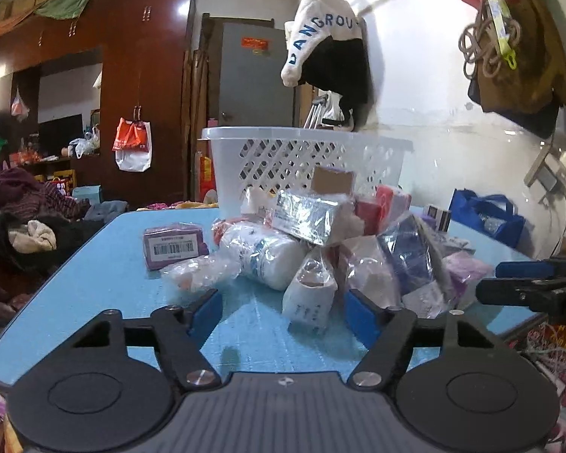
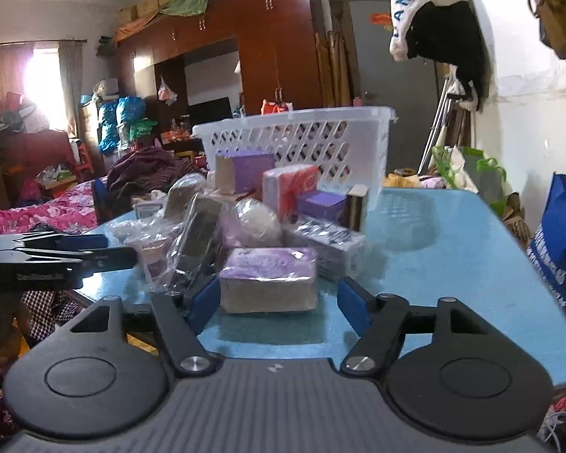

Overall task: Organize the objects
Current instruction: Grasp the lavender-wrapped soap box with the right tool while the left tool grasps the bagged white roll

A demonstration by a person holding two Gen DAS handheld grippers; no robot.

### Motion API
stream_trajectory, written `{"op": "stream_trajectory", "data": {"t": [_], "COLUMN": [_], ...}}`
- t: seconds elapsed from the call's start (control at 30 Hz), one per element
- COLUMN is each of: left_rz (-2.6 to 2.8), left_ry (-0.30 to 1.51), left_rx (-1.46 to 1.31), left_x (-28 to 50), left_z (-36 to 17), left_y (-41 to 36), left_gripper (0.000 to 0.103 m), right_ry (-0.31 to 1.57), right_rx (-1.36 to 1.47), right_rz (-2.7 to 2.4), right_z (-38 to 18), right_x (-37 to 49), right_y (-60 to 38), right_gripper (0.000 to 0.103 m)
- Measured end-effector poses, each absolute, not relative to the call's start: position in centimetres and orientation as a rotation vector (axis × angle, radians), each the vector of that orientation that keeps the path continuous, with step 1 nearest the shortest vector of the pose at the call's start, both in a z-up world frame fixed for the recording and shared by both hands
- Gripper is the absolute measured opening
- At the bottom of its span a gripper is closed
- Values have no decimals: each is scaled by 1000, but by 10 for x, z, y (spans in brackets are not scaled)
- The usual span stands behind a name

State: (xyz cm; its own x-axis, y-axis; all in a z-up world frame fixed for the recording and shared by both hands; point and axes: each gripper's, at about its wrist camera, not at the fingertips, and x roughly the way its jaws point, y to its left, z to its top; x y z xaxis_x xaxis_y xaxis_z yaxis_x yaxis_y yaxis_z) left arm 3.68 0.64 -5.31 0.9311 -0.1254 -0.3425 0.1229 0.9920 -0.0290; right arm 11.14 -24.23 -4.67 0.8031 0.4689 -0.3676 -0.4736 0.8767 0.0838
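A purple-topped box [image 2: 268, 279], wrapped in clear film, lies at the near edge of the pile on the blue table [image 2: 452, 249], between the spread fingers of the right gripper [image 2: 279, 304], neither pad visibly pressing it. Likely a first pick for the white basket [image 2: 302, 139] behind. The left gripper [image 1: 283, 311] likewise brackets a small white packet [image 1: 308, 294], untouched.

Wrapped packets [image 1: 320, 241] heaped before white basket [image 1: 302, 162].

Each camera sits low on its own gripper, looking forward along the blue fingers across the blue table [image 1: 105, 283] from its near edge. The left view faces the pile of packets [image 1: 320, 249] from the left, the right view from the right. Both share the white basket [image 2: 302, 139] and wardrobe [image 1: 143, 87] behind.
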Motion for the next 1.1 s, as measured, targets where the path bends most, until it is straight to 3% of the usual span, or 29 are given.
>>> {"op": "stream_trajectory", "data": {"t": [0.27,0.37,0.4,0.5,0.7,0.8,0.93,1.0,1.1], "left_rz": [-157,-155,-155,-169,-165,-153,-143,-154,-175], "left_ry": [329,327,325,351,349,344,346,353,354], "left_rx": [23,28,28,22,39,38,61,64,77], "left_x": [48,51,52,56,54,52,53,54,52], "left_z": [-58,-58,-58,-59,-59,-59,-61,-63,-63], "left_y": [-3,-5,-6,-6,-8,-4,1,2,1], "left_gripper": [75,74,68,38,38,38,50,49,40], "right_ry": [391,388,387,393,401,397,388,392,386], "right_rx": [-36,-42,-41,-25,-25,-42,-42,-39,-45], "right_rz": [472,465,461,468,470,463,454,463,472], "right_z": [-53,-52,-51,-48,-49,-49,-50,-52,-55], "right_x": [120,115,113,111,114,118,124,128,130], "right_y": [-230,-234,-236,-243,-242,-237,-234,-231,-227], "right_gripper": [72,67,62,55,56,66,78,79,77]}}
